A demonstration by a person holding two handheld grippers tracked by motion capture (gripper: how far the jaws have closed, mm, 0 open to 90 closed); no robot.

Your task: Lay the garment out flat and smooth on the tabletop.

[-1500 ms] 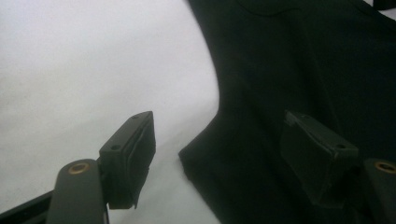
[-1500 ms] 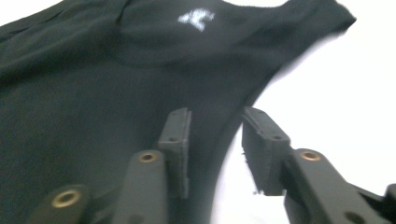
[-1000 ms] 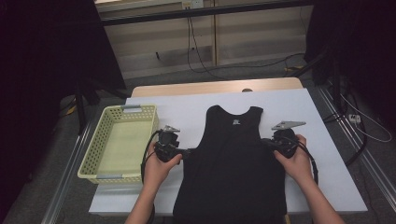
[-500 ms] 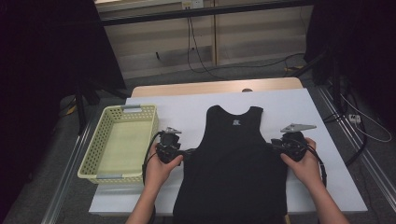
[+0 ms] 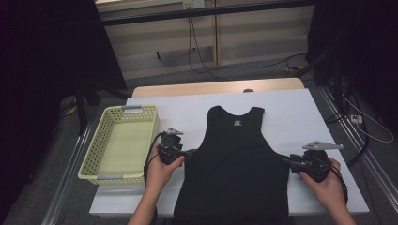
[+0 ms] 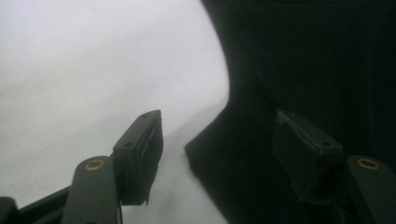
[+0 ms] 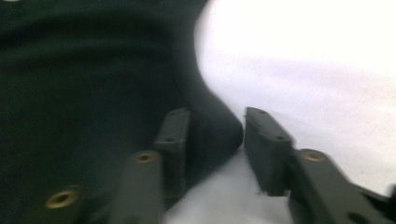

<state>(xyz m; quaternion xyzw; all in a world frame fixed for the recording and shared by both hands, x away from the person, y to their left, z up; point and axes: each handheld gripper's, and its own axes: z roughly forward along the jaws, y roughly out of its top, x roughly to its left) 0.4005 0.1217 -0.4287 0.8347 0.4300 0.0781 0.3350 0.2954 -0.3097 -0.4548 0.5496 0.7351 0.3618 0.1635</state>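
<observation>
On table [image 5: 300, 112] | black tank top [image 5: 237, 159] flat | both claws open at its sides

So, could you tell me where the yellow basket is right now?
In the high view the yellow basket sits at the table's left edge, just left of the left gripper.

The high view looks from above the person's side, forward and down on the whole table [image 5: 300, 108] and the floor behind it. Each gripper view sits very near the table and looks along its own jaws. The left one and the right one each share one side edge of the vest [image 5: 234, 164] [image 6: 303, 56] [image 7: 84, 70] with the high view.
</observation>
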